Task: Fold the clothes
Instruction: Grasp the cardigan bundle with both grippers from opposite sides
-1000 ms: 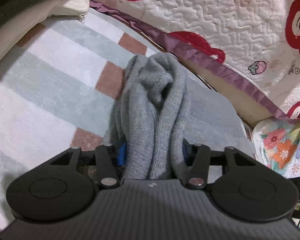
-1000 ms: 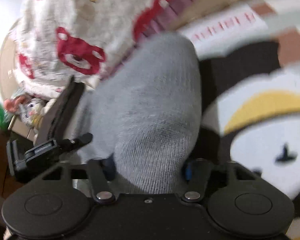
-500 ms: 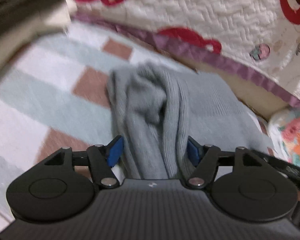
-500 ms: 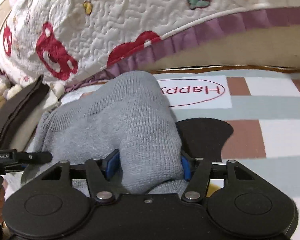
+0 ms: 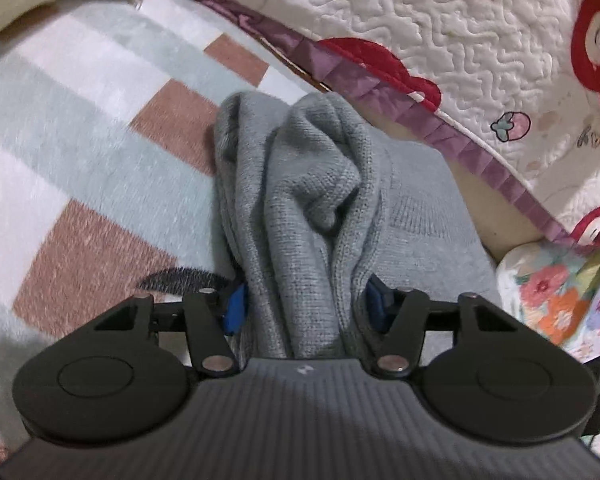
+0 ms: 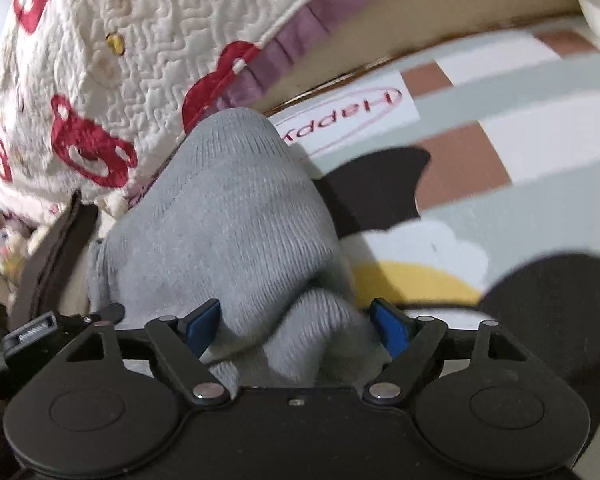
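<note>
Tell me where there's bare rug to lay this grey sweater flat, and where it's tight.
Free: the checked rug left of the grey sweater in the left wrist view; in the right wrist view, the cartoon-printed stretch right of it, past the "Happy" label. Crowded: the strip between sweater and quilted bear bedspread, and the floral fabric corner.

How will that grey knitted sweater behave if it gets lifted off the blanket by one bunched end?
The sweater will probably hang limp: it already bunches into deep soft folds. It looks thick, so likely fairly heavy for cloth, and may stretch. The ribbed knit should resist slipping, and the checked blanket looks fuzzy, so dragging may catch.
</note>
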Demonstrator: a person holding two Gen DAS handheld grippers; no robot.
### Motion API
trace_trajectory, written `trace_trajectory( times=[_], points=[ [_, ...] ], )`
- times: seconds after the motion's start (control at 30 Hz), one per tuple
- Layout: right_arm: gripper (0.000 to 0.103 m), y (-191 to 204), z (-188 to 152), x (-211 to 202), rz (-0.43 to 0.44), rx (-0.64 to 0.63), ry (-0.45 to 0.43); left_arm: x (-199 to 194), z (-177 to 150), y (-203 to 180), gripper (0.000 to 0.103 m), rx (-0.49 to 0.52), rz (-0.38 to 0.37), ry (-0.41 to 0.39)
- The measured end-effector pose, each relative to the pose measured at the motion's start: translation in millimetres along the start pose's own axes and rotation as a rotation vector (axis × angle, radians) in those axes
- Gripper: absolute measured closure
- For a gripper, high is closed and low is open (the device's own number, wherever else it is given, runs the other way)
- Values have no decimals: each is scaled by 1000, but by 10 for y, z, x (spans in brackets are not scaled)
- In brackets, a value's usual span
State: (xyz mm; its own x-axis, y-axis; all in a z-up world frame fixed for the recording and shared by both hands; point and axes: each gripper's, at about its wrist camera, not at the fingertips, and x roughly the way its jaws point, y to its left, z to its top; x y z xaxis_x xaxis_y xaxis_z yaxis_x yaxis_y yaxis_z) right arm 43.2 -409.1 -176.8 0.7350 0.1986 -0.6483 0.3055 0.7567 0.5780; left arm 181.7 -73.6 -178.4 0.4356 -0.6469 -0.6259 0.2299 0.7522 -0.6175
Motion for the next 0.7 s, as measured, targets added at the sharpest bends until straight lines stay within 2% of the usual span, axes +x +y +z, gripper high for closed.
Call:
trace_trajectory(
  times=[0.13, 0.3, 0.33, 0.4, 0.43, 0.5, 0.53, 0.57, 0.7],
  points=[
    [11, -120, -49, 57, 66, 123, -26, 18, 13, 68, 38, -51, -7, -21],
    [15, 61, -44, 194, 44, 37, -68, 57, 81, 161, 31, -161, -48, -49],
    [19, 117, -58, 215, 32, 1, -76, 70, 92, 146, 31, -156, -45, -49],
    [47, 248, -38, 192, 2, -116, -89, 75, 109, 47, 49, -90, -20, -32],
    [50, 327, -27, 175, -18, -184, -96, 39, 107, -53, 57, -29, 3, -24],
    [56, 728, -51, 6, -127, -495, -130, -75, 40, -386, 59, 161, 113, -41],
    [56, 864, -66, -76, -145, -585, -150, -125, 3, -546, 60, 246, 164, -50],
    [57, 943, -44, -145, -145, -617, -161, -142, -35, -656, 60, 276, 184, -58],
    [57, 866, 90, -189, -177, -590, -185, -64, -75, -530, 58, 99, 82, -12]
  ],
)
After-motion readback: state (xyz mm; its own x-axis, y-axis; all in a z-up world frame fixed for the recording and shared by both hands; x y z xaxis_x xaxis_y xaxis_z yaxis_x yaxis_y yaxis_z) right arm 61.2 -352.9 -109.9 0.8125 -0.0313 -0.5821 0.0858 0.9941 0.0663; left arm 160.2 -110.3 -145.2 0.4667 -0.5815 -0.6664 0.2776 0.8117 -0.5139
